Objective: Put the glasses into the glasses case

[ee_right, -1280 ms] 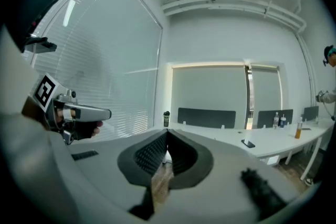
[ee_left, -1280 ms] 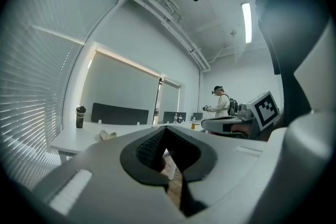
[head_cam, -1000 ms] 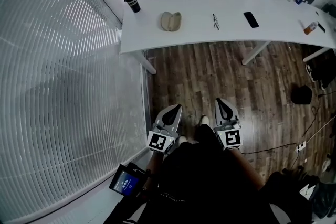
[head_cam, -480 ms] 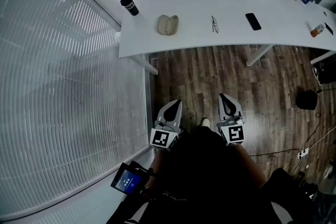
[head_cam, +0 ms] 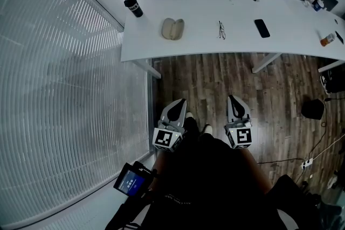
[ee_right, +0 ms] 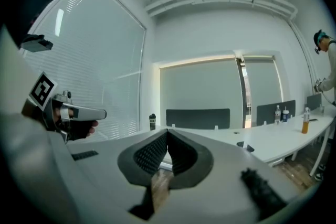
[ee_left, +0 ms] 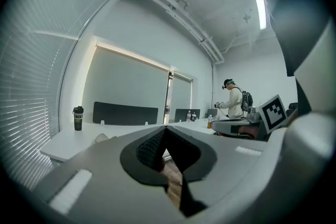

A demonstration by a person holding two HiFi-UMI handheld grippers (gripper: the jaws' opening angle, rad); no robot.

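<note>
**Editor:** What takes up most of the frame?

**Photographer:** Wooden floor (head_cam: 215, 78) fills the middle of the head view. A long white desk (head_cam: 199, 43) runs across the top of it.

**Editor:** And the tongs?

**Photographer:** The person holds both low over the floor, close to the body, pointing toward the desk and well apart from it. The left tongs (ee_left: 166, 128) are fully closed, tip against tip, with nothing between them. The right tongs (ee_right: 167, 132) are closed the same way and hold nothing. Neither pair touches anything.

**Editor:** Where is the glasses case?

**Photographer:** The tan glasses case (head_cam: 173, 28) lies on the left part of the desk. Its two halves appear spread open side by side. It sits roughly straight ahead of the left tongs and far beyond their tips.

**Editor:** And the glasses?

**Photographer:** The glasses (head_cam: 221, 30) lie on the desk to the right of the case, apart from it and outside it. They are roughly ahead of the right tongs and just as far from them.

**Editor:** Anything beside them?

**Photographer:** A dark phone (head_cam: 262, 28) lies flat on the desk, near the glasses on their right.
</note>
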